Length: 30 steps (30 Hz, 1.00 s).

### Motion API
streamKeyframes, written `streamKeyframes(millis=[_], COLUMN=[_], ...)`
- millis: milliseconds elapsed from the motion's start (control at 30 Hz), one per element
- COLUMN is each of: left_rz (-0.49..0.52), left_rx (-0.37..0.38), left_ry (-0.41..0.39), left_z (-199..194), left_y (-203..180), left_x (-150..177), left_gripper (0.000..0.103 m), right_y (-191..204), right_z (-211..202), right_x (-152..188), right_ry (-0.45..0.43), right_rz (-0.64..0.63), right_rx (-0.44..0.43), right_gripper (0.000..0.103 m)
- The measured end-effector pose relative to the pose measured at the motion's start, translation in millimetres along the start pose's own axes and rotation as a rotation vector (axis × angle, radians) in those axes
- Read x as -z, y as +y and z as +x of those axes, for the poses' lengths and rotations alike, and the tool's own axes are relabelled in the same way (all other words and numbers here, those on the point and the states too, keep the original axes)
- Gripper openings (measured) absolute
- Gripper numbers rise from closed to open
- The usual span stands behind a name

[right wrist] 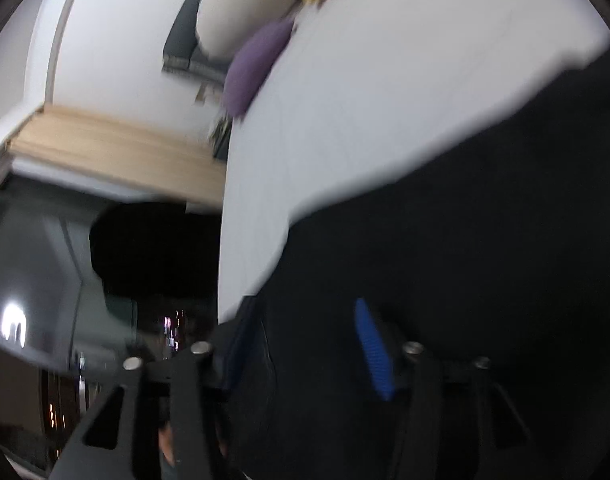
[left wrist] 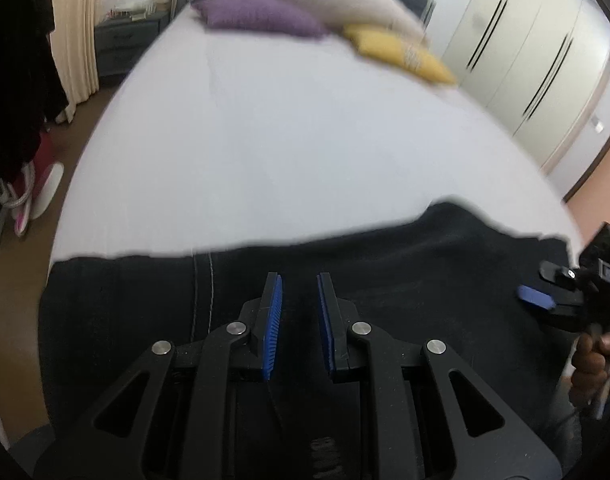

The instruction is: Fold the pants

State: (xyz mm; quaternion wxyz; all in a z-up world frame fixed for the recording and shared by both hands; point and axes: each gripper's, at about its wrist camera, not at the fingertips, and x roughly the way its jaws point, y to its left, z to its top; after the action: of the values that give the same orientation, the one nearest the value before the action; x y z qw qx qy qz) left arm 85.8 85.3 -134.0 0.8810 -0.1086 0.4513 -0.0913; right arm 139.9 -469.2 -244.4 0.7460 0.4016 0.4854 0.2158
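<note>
Clearly soft and limp — black pants (left wrist: 345, 264) spread across the near edge of the bed (left wrist: 285, 140), from 9 to 3 o'clock in the left wrist view. Light enough, probably, but floppy; best pinched at a hem, the waistband or along the pale stitched seam (left wrist: 203, 292) at 8 o'clock. Left tongs (left wrist: 299, 280) narrow, a slim gap between blue pads, nothing visibly pinched. Right tongs (right wrist: 301, 312) parted — dark cloth behind and perhaps between them, contact impossible to judge through blur. Waist and leg ends cut off; folds lost in the black.
</note>
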Motion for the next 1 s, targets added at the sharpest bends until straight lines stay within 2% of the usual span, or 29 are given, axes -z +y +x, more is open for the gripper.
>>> streamKeyframes(millis=[33, 100, 200, 233, 300, 367, 400, 433, 467, 500, 533, 600, 633, 700, 767, 833, 900, 967, 1000], left_rz=[-0.015, -0.033, -0.023, -0.012, 0.0, 0.002, 0.001, 0.0, 0.0, 0.002, 0.012, 0.043, 0.062, 0.128, 0.178, 0.192, 0.175, 0.151, 0.141], left_rx=[0.02, 0.04, 0.021, 0.008, -0.007, -0.02, -0.029, -0.04, -0.04, -0.033, -0.016, 0.022, 0.042, 0.08, 0.086, 0.083, 0.069, 0.085, 0.094], left_ry=[0.004, 0.003, 0.007, 0.011, 0.018, 0.021, 0.024, 0.023, 0.008, -0.009, -0.028, -0.046, -0.042, -0.007, 0.029, 0.069, 0.129, 0.128, 0.121], left_z=[3.2, 2.2, -1.2, 0.1, 6.0, 6.8, 5.7, -0.1, -6.6, -10.4, -17.1, -23.8, -23.8, -13.4, 0.6, 15.7, 34.7, 41.9, 41.9], left_y=[1.3, 4.0, -0.7, -4.1, -10.6, -13.3, -15.5, -17.0, -21.4, -30.2, -41.7, -64.9, -75.6, -104.3, -122.4, -130.7, -127.6, -119.3, -117.1], left_x=[1.0, 0.9, -1.2, -0.9, 0.4, -0.4, -2.0, -3.3, -4.5, -6.9, -8.8, -10.9, -11.0, -7.4, -1.5, 5.2, 12.5, 18.9, 19.6], left_gripper=[0.017, 0.017, 0.017, 0.017, 0.017, 0.017, 0.017, 0.017, 0.017, 0.017, 0.017, 0.017, 0.017, 0.017, 0.017, 0.017, 0.017, 0.017, 0.017], right_y=[-15.5, -54.0, -101.3, -117.5, -162.3, -180.6, -182.2, -180.1, -172.6, -159.3, -148.0, -122.1, -112.3, -106.5, -130.9, -156.2, -188.1, -210.1, -217.0], right_z=[-6.6, -37.7, -118.0, -137.2, -193.0, -239.2, -258.5, -271.9, -279.8, -281.7, -280.5, -264.5, -251.9, -215.6, -206.5, -213.4, -249.4, -290.7, -313.7], right_x=[-0.4, -9.0, -24.0, -25.5, -35.7, -30.6, -31.9, -32.7, -30.7, -26.6, -22.0, -12.3, -5.5, -4.3, -9.6, -5.4, -13.2, -8.0, -2.4], right_ry=[-0.017, -0.077, -0.289, -0.346, -0.488, -0.59, -0.615, -0.628, -0.643, -0.649, -0.643, -0.587, -0.556, -0.466, -0.447, -0.479, -0.594, -0.727, -0.78], right_rz=[0.035, 0.151, 0.179, 0.208, 0.294, 0.334, 0.348, 0.35, 0.337, 0.308, 0.28, 0.179, 0.149, 0.132, 0.185, 0.263, 0.334, 0.393, 0.44], right_rx=[-0.013, -0.007, 0.046, 0.063, 0.113, 0.217, 0.256, 0.268, 0.255, 0.204, 0.151, 0.003, -0.035, -0.058, -0.032, -0.062, -0.028, 0.017, 0.064], right_gripper=[0.026, 0.005, 0.004, 0.0, 0.0, 0.0, 0.0, 0.007, 0.015, 0.03, 0.039, 0.048, 0.058, 0.065, 0.061, 0.021, 0.017, 0.017, 0.031])
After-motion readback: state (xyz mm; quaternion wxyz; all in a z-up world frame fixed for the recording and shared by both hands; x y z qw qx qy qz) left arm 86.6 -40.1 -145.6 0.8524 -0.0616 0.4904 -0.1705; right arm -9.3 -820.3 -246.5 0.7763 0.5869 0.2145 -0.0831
